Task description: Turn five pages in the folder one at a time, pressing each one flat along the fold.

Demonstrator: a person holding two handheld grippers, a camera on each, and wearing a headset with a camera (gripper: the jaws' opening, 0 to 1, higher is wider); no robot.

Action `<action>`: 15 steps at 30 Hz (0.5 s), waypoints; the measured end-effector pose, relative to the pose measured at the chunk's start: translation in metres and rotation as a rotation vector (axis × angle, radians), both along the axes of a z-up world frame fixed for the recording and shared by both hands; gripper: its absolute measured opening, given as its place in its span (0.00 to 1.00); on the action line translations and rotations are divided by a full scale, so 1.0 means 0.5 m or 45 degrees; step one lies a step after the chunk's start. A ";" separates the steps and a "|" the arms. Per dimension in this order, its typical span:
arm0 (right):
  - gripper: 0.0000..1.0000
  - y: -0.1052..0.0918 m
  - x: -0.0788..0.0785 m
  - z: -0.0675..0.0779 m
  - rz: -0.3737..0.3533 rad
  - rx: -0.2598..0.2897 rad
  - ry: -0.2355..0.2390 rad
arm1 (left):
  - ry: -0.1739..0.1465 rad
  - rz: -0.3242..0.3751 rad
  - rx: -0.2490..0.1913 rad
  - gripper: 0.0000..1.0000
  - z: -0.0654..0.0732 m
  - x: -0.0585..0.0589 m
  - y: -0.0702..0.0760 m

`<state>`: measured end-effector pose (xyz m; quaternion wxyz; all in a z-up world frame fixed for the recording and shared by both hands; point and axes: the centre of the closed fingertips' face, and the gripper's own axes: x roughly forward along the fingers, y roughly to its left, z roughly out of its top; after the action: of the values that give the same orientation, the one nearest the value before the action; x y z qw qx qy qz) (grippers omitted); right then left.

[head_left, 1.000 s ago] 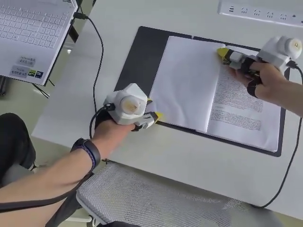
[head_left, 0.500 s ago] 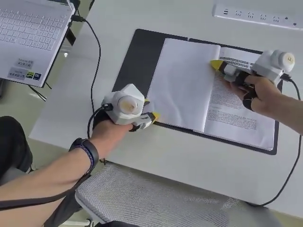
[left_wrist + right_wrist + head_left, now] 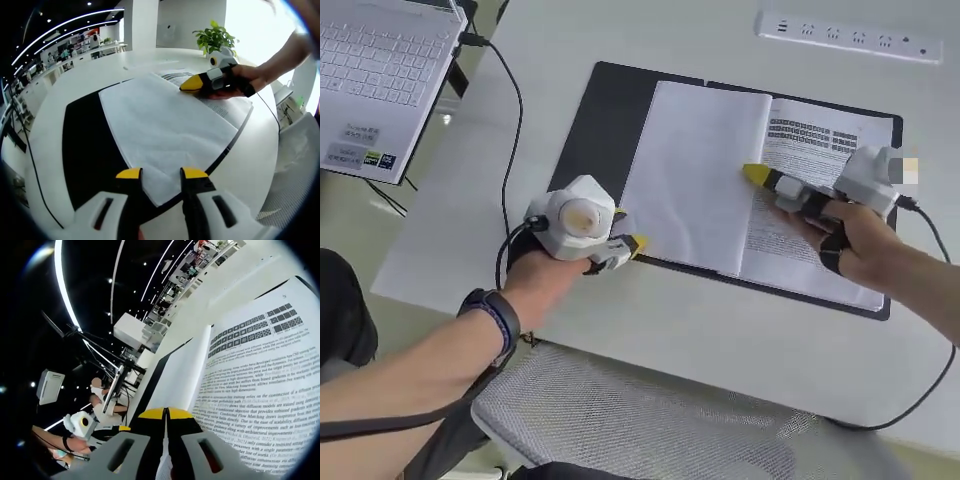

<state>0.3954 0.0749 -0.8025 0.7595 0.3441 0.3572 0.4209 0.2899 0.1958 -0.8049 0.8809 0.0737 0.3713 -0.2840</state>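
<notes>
This looks like the pressing step. On the white desk [image 3: 720, 320], the right claw [image 3: 756, 175], closed and empty, bears on the fold of the open black folder [image 3: 600, 120]. The left claw [image 3: 161, 174], slightly parted and empty, sits at the corner of the blank white turned page [image 3: 690, 170]. The next move calls for sliding down the fold.

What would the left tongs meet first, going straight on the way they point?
The left tongs would probably meet the near corner of the blank page, on the black folder; depth is unclear.

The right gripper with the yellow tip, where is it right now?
In the head view, the right gripper sits right of centre, its tip at the fold of the folder, between the blank page and the printed page.
</notes>
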 end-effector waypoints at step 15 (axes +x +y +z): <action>0.00 0.017 -0.155 0.023 0.107 -0.017 0.004 | -0.005 -0.002 -0.002 0.28 -0.003 0.002 0.004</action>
<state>0.3179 0.0836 -0.7911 0.7430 0.3243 0.3752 0.4495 0.2908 0.1977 -0.8062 0.8814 0.0740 0.3694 -0.2849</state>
